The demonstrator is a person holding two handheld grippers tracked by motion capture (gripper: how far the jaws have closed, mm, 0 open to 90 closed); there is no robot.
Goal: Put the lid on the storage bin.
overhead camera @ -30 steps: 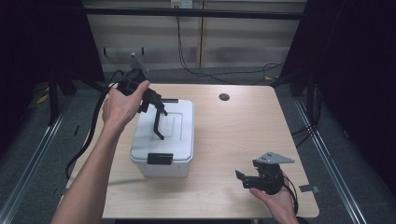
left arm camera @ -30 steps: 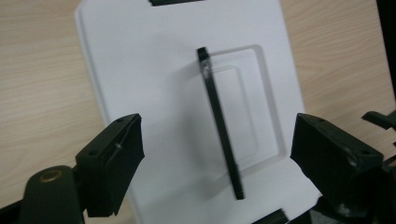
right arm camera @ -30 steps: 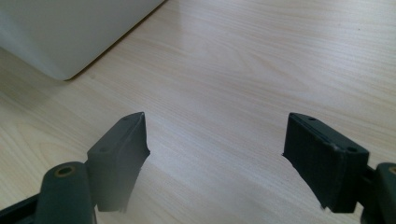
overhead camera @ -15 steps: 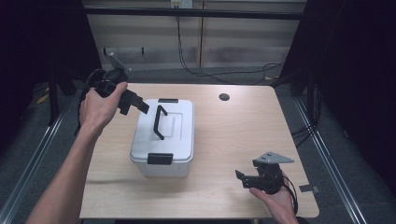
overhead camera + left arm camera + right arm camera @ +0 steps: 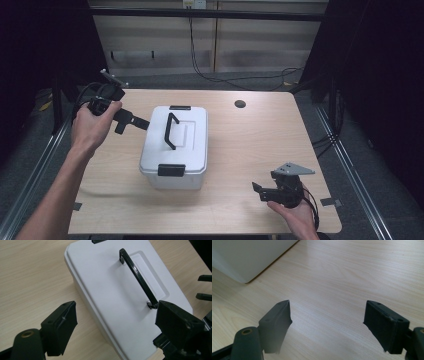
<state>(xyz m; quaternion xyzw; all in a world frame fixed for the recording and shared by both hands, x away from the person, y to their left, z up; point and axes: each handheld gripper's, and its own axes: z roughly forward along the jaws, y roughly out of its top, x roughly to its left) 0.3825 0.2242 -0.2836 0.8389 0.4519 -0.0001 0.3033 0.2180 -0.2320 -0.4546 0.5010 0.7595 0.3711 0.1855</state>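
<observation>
The left black plastic two-jaw gripper [image 5: 131, 121] has 2 blocky matte jaws, each on an arm with 1 brass-ringed screw hole, and a black cable looping behind it. The right black plastic two-jaw gripper [image 5: 260, 191], well right of the white lidded plastic box [image 5: 192, 135], carries a grey three-cornered plate. Both forearms are sleeveless.
</observation>
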